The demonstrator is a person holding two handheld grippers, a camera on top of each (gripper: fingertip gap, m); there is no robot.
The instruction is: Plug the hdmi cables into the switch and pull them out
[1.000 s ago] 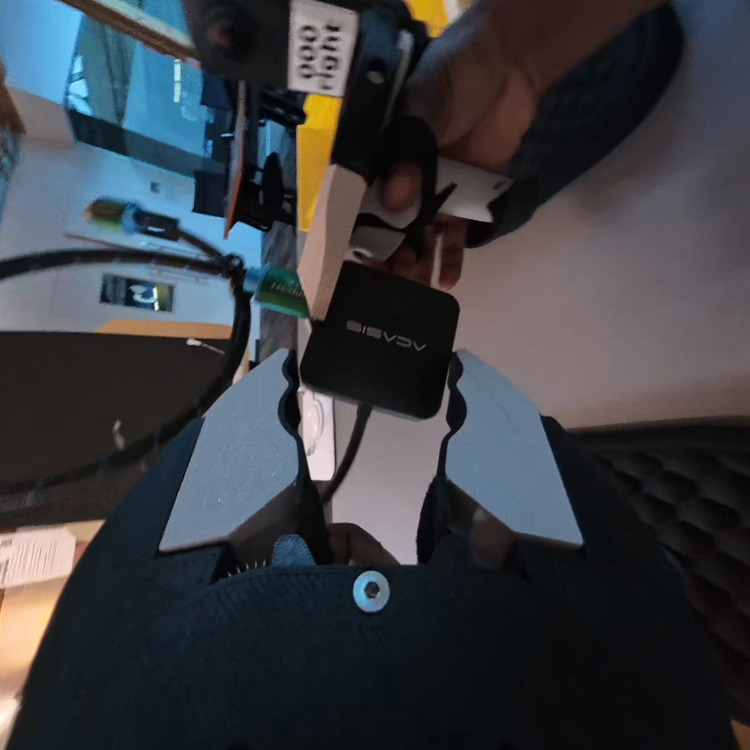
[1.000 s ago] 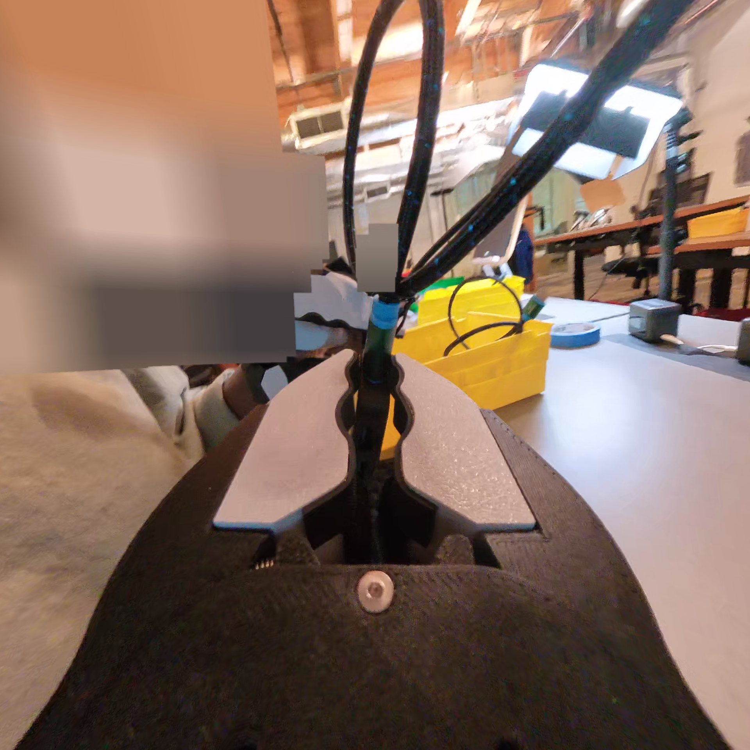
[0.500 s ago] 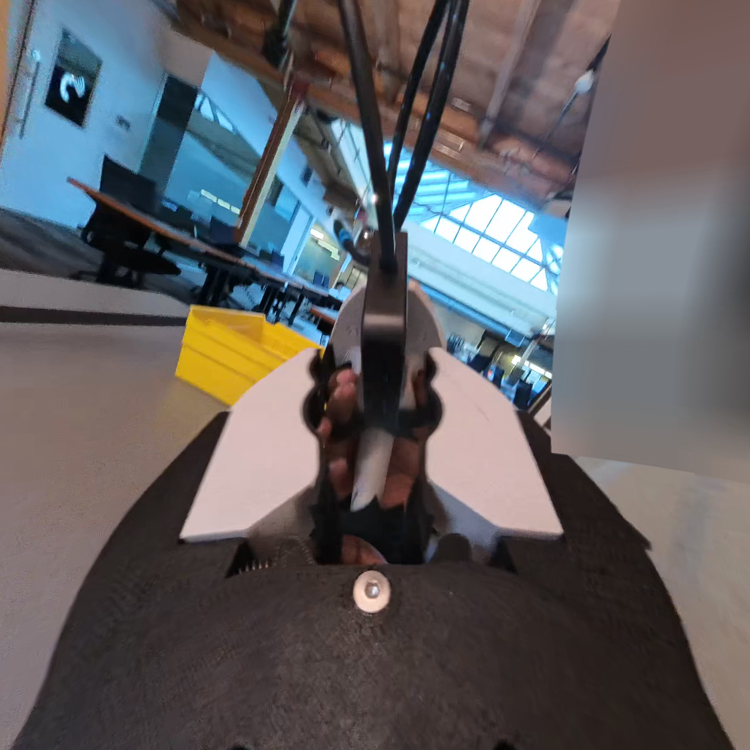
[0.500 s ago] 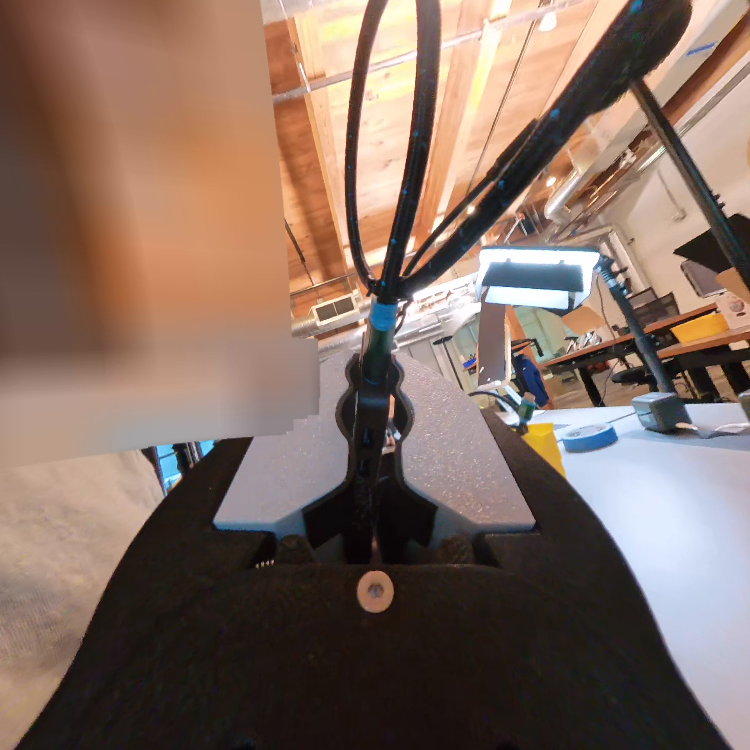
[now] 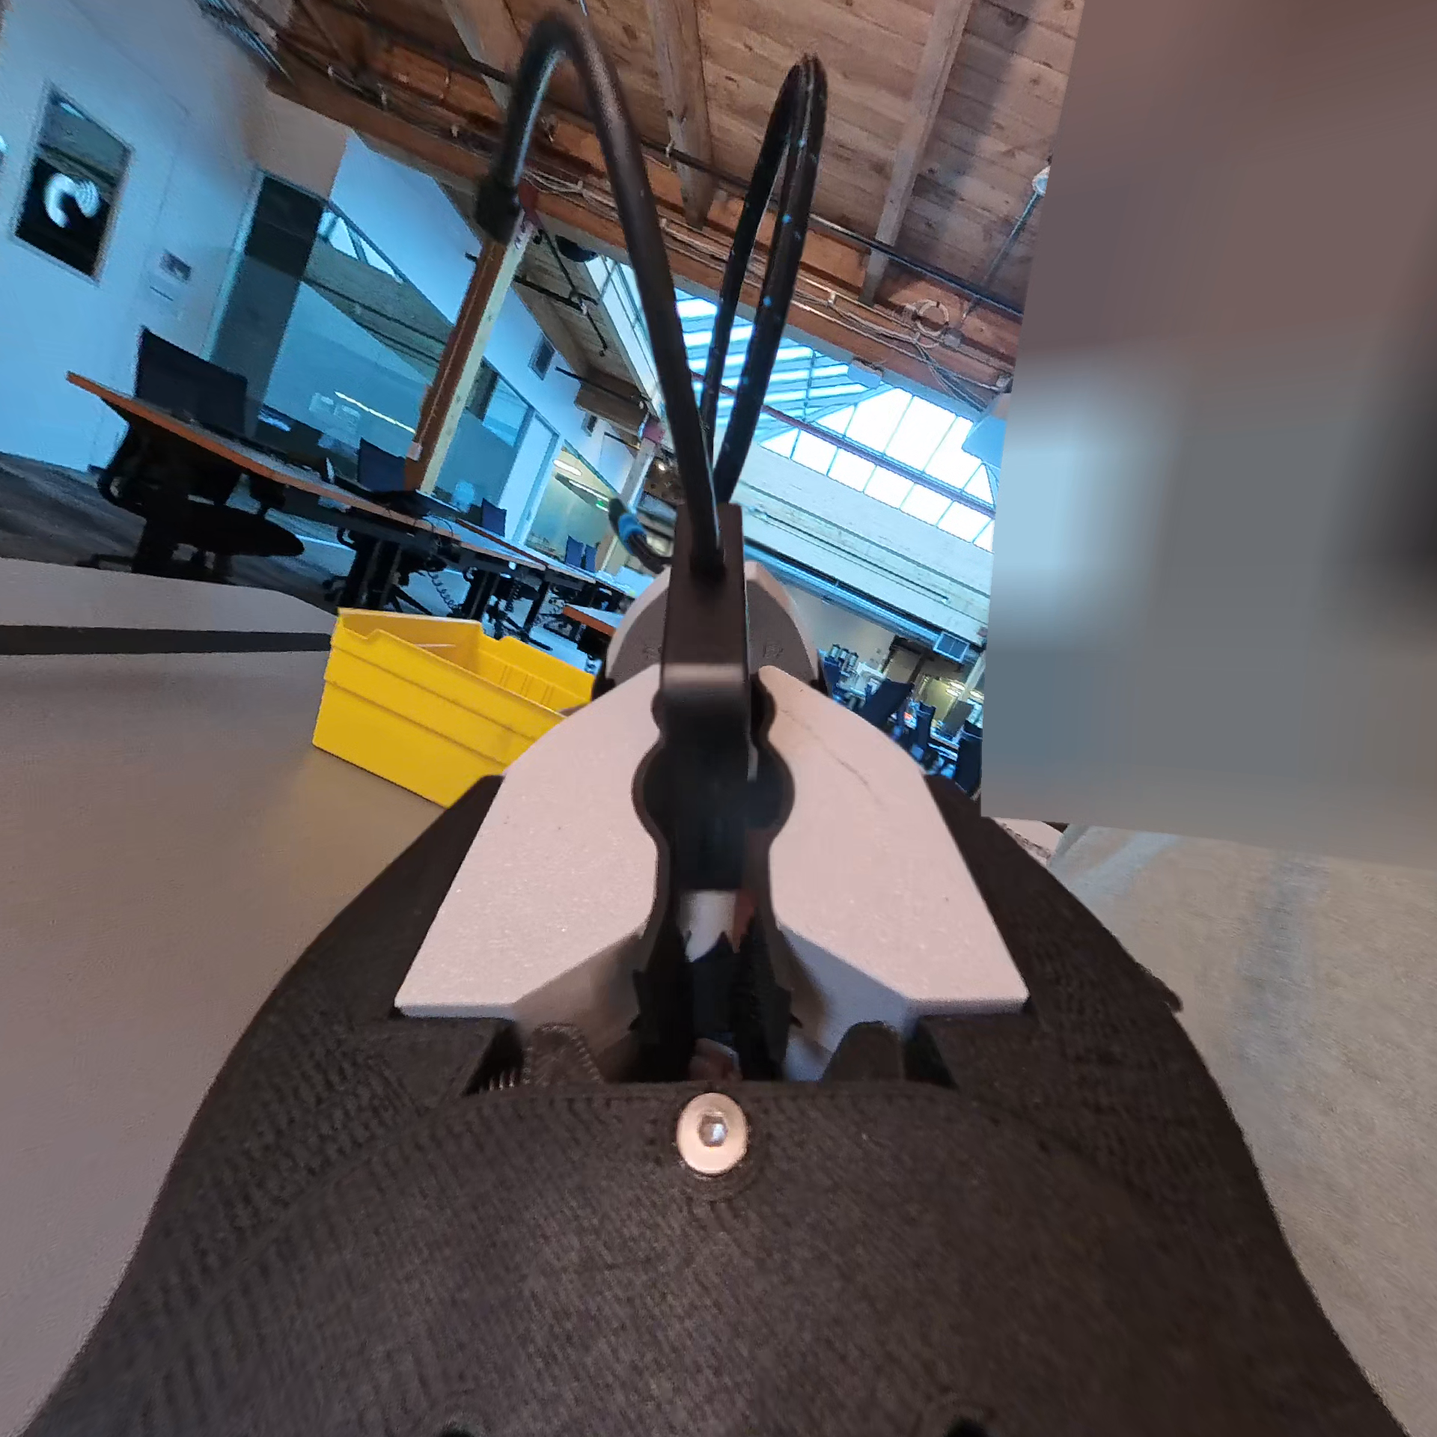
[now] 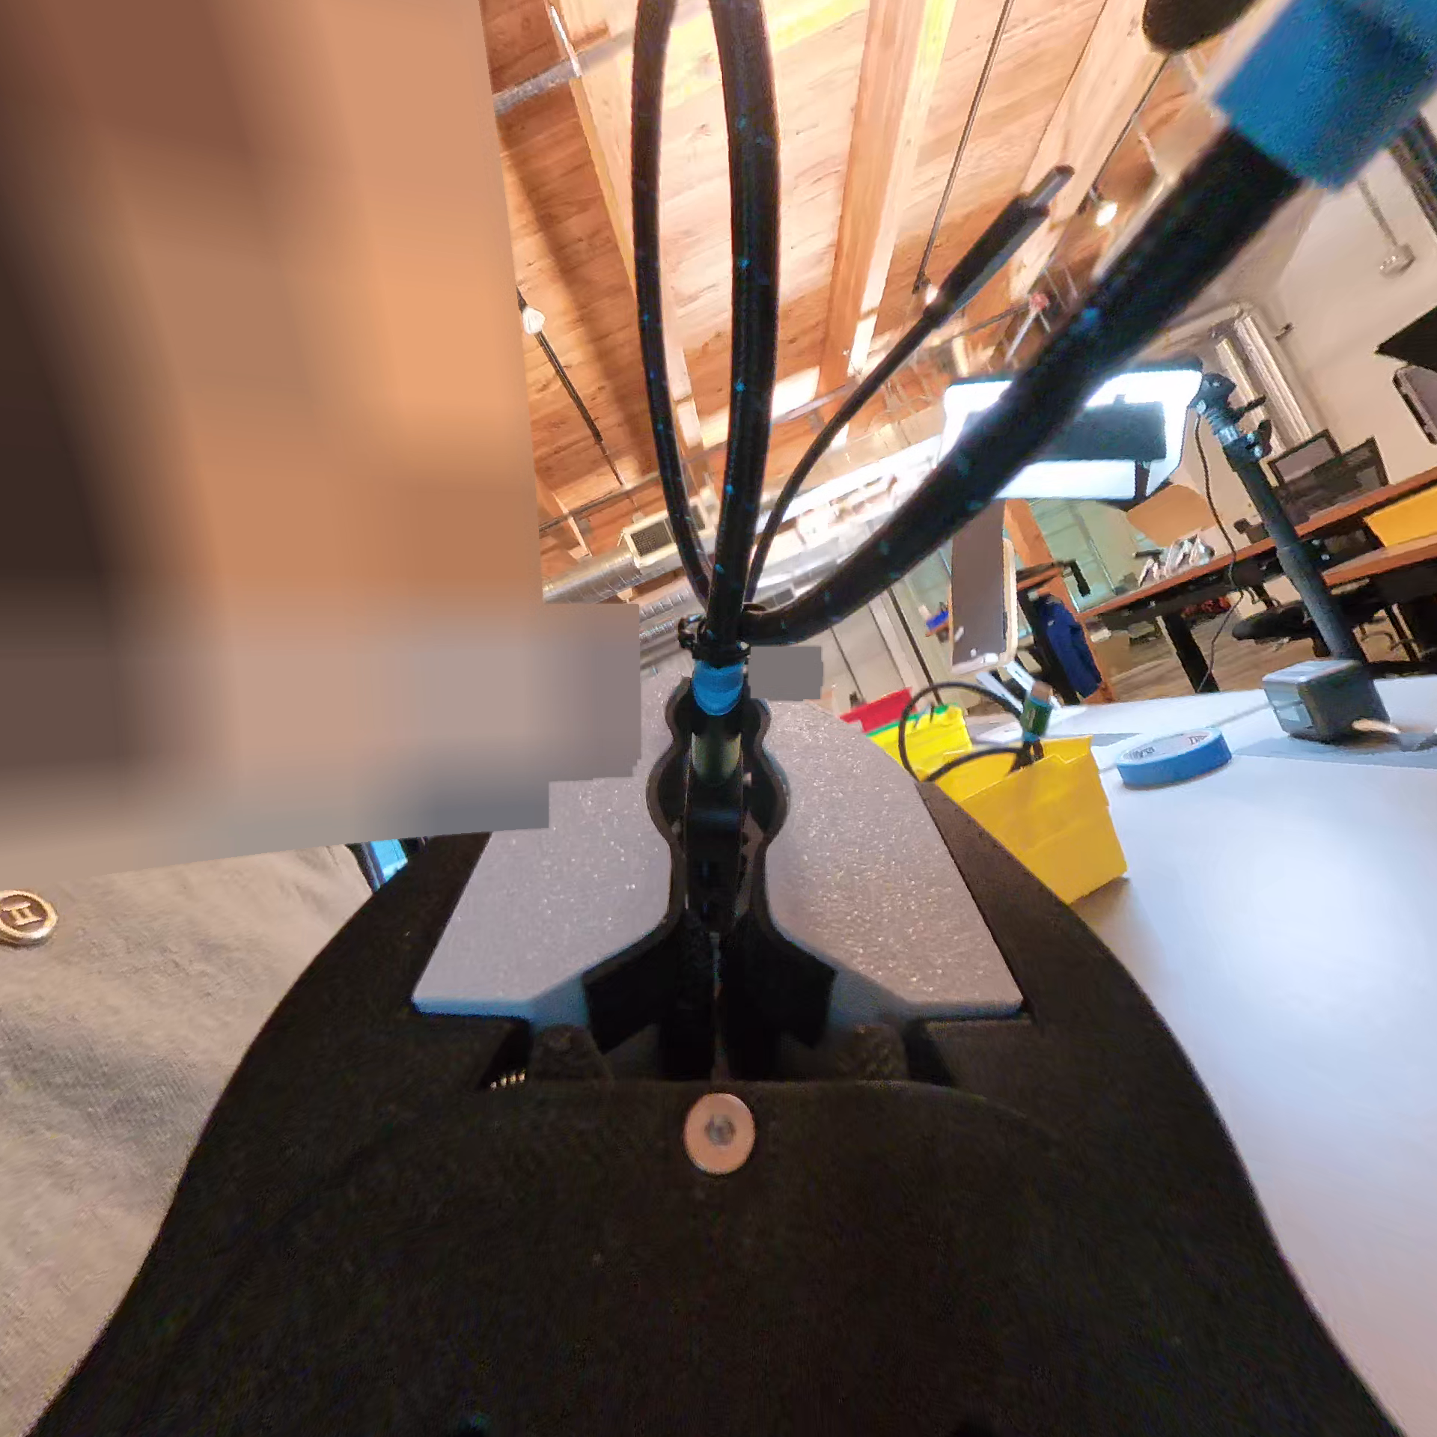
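Note:
In the left wrist view my left gripper is shut on the black switch, held edge-on and upright above the table. A thin black lead and a braided HDMI cable loop rise from behind it. The other gripper's grey fingers show just behind the switch. In the right wrist view my right gripper is shut on a black HDMI plug with a blue band. Braided cables loop up from it. A second blue-banded plug hangs at top right. The plug-to-switch joint is hidden.
A yellow bin stands on the grey table to the left; it also shows in the right wrist view holding a cable. A blue tape roll, a grey box and a light panel on a stand are at right. A person's grey shirt is close. Less than 4 cm separates the two grippers' tips.
My left gripper, open around the switch a second ago, has shut on it. Both views have tilted up toward the ceiling. The right gripper stays shut on the plug.

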